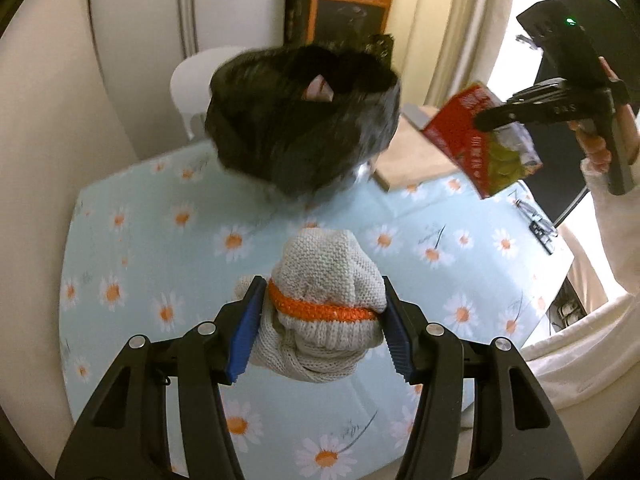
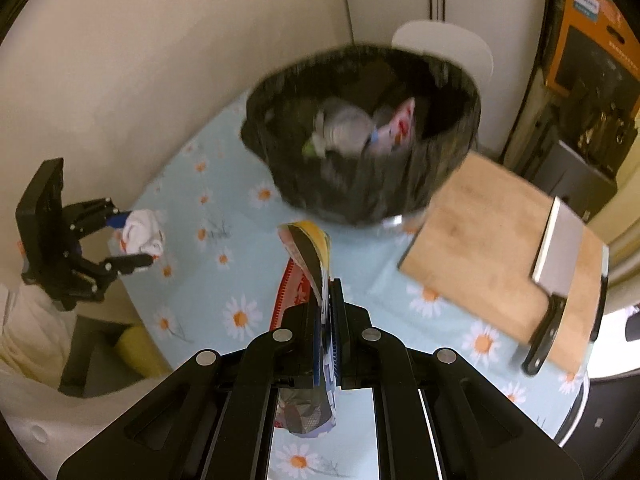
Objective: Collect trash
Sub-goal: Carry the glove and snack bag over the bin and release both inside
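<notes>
A black trash bag (image 1: 304,128) stands open at the far side of the daisy tablecloth (image 1: 168,240); in the right wrist view the bag (image 2: 360,136) holds several wrappers. My left gripper (image 1: 324,320) is shut on a bunched white knit glove (image 1: 328,280) with an orange band, above the near part of the table. It shows in the right wrist view (image 2: 132,236) at far left with the glove (image 2: 142,236). My right gripper (image 2: 327,320) is shut on a red and yellow snack wrapper (image 2: 308,256), held in the air short of the bag. The left wrist view shows that wrapper (image 1: 476,140) at the right.
A wooden cutting board (image 2: 492,248) with a cleaver (image 2: 556,268) lies at the right of the table. A white chair back (image 2: 444,44) stands behind the bag. An orange box (image 1: 348,0) leans by the wall. Small metal items (image 1: 536,220) lie at the table's right edge.
</notes>
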Action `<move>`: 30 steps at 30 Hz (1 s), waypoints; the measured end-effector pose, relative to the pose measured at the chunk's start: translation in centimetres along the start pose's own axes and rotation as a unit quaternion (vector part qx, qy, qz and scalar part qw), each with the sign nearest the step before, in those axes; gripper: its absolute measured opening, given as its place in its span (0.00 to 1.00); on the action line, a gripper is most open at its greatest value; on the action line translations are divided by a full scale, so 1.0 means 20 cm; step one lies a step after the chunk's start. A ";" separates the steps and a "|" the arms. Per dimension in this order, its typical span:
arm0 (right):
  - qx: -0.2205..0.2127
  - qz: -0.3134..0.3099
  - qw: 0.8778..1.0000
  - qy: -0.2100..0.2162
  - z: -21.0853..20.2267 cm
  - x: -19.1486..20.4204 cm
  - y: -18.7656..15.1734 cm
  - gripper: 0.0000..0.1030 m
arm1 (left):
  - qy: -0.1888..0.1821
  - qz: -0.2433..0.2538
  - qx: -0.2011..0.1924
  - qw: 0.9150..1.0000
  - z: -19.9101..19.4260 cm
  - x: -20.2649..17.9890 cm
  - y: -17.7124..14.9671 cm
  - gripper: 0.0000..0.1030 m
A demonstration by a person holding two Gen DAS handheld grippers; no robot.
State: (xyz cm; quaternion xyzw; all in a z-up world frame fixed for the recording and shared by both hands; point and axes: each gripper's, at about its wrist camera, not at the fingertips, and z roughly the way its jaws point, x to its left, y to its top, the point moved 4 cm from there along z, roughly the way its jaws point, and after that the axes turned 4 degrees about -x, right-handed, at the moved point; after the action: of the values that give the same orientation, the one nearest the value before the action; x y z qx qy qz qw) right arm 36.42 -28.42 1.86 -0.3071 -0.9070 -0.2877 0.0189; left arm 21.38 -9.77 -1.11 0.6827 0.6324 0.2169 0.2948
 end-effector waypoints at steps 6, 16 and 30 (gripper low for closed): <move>-0.057 0.034 0.997 0.026 -0.08 -0.08 0.21 0.05 | -0.016 0.024 -0.045 0.999 -0.02 0.02 0.26 0.55; -0.147 0.103 0.984 -0.014 -0.13 -0.24 0.52 0.06 | -0.052 0.058 -0.071 0.994 0.18 0.12 0.70 0.55; -0.170 0.059 0.983 -0.023 0.16 -0.23 0.70 0.07 | -0.078 0.056 -0.076 0.992 0.56 0.25 0.89 0.55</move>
State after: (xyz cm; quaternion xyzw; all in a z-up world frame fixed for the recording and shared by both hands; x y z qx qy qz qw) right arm 48.62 -20.22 5.30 -0.3651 -0.8252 -0.4293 -0.0373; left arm 42.40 -6.70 2.35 0.7077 0.5498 0.2265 0.3816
